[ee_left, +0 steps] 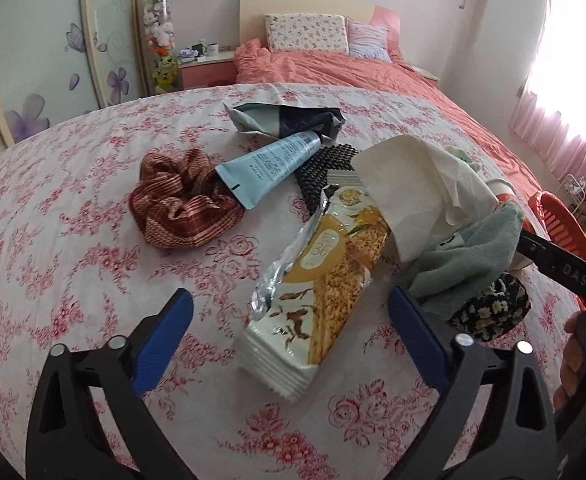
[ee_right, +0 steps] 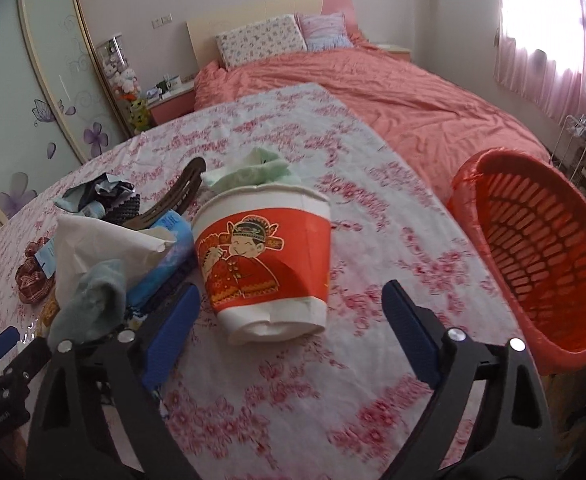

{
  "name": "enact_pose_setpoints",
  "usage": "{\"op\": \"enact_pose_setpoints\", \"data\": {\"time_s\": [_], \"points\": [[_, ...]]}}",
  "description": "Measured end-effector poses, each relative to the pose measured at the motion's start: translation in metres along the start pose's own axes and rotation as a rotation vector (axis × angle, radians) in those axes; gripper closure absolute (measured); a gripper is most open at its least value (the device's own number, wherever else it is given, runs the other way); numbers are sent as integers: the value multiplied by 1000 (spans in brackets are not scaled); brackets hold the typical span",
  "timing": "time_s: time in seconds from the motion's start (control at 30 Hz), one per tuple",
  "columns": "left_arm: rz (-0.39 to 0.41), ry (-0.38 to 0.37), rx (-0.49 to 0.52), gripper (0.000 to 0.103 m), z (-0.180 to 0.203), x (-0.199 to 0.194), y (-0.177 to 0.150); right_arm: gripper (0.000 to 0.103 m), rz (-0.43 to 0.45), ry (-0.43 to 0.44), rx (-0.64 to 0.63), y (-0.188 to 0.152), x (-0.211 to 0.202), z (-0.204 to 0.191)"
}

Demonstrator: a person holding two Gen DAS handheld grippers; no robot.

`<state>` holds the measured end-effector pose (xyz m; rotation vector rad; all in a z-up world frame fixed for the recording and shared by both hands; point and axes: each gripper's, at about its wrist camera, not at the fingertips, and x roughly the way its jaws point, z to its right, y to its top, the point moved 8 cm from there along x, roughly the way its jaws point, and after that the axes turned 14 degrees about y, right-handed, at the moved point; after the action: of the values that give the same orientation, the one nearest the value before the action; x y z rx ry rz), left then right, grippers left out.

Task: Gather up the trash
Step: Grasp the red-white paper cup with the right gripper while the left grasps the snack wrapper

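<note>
Two claws hang over a desk covered in a pink-flowered cloth, both with their blue pads spread wide and nothing between them. The left claw hovers just above an opened snack wrapper, whose far end slips under a crumpled white tissue. A grey-green cloth covers whatever lies beneath it, and a dark flowered item peeks out below, too hidden to name. Farther back lie a brown scrunchie, a pale blue tube resting on it, a black dotted thing half buried, and a crumpled dark wrapper. The right claw frames a dented paper cup printed with a cartoon figure, standing tilted on the cloth, its pads apart from the cup's sides. Behind the cup a pale green wad is partly blocked. An orange basket sits at the desk's right edge, cut off by the frame. A hand shows only partly at the left view's right border.
</note>
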<state>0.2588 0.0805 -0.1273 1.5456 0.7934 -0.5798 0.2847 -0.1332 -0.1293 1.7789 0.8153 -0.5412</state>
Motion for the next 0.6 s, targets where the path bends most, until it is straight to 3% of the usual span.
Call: {"op": "enact_pose_setpoints", "data": {"time_s": [0.17,0.27,0.6], "points": [[-44,1,25,32,6,19,3,29,-26,8,15,-1,12,4],[-48,5,25,41,8,22,6,31,-21,3,19,0,14,6],[-43,-17,-15,57,6,17,11,32,-15,0,-5,5,16,4]]}}
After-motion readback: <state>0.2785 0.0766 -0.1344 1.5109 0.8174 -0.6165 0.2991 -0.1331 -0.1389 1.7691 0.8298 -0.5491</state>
